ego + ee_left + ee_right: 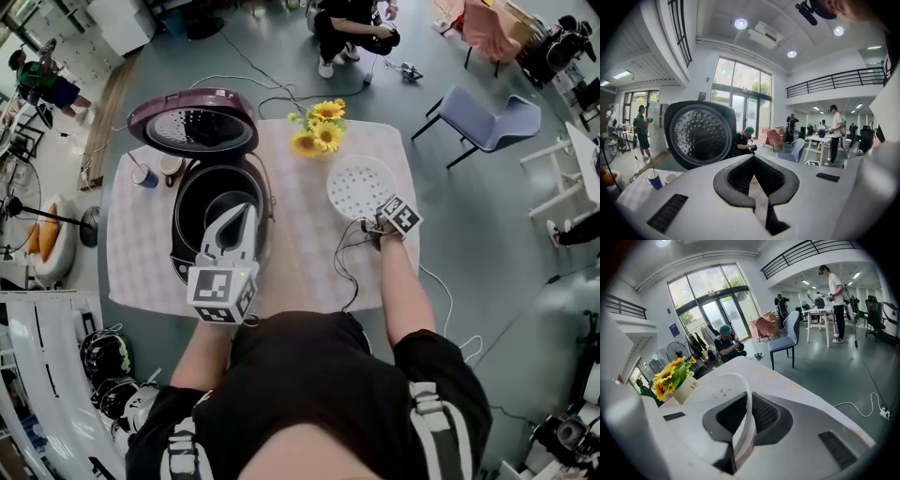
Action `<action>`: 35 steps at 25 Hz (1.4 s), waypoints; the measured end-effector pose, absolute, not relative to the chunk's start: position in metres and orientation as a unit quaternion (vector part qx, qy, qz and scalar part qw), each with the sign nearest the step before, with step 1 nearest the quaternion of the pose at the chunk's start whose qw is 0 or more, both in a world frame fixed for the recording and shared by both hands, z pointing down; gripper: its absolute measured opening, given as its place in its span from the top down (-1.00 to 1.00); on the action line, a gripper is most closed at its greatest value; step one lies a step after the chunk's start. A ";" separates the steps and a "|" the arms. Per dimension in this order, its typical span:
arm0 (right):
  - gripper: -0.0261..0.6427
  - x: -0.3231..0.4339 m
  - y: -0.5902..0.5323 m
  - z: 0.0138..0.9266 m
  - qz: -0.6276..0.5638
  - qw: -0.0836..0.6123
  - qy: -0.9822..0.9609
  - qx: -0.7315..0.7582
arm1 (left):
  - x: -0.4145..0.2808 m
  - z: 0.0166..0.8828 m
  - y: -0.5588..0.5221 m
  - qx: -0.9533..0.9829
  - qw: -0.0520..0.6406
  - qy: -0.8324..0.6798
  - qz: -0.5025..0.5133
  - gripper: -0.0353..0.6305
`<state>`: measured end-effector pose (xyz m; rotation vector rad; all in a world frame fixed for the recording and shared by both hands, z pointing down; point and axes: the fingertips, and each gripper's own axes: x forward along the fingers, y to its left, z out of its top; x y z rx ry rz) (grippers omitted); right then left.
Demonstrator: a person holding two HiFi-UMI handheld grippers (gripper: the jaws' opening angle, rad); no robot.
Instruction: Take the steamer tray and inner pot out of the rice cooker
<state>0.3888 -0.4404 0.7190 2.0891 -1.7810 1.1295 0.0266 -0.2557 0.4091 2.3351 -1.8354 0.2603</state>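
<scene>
The rice cooker stands at the table's left with its purple lid swung up. The dark inner pot sits inside it. My left gripper hovers over the pot's near rim, shut with nothing between its pads. In the left gripper view the lid's perforated inner plate faces me beyond the gripper. The white perforated steamer tray lies low at the table's right. My right gripper is shut on its near rim; that rim runs between the right gripper's pads.
A box of sunflowers stands at the table's far middle, beside the tray. A blue cup and a small bowl sit left of the cooker. Cables trail over the tablecloth. A chair stands beyond on the right.
</scene>
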 end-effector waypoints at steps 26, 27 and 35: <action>0.75 0.315 -0.379 0.406 0.000 -0.008 -0.757 0.654 | 0.036 0.386 -0.252 0.821 0.056 -0.566 0.042 0.88; 0.85 0.309 -0.367 0.389 -0.009 -0.018 -0.756 0.654 | 0.036 0.384 -0.252 0.824 0.055 -0.562 0.039 0.88; 0.92 0.239 -0.281 0.355 0.007 -0.043 -0.789 0.612 | 0.030 0.374 -0.241 0.843 0.053 -0.534 0.028 0.88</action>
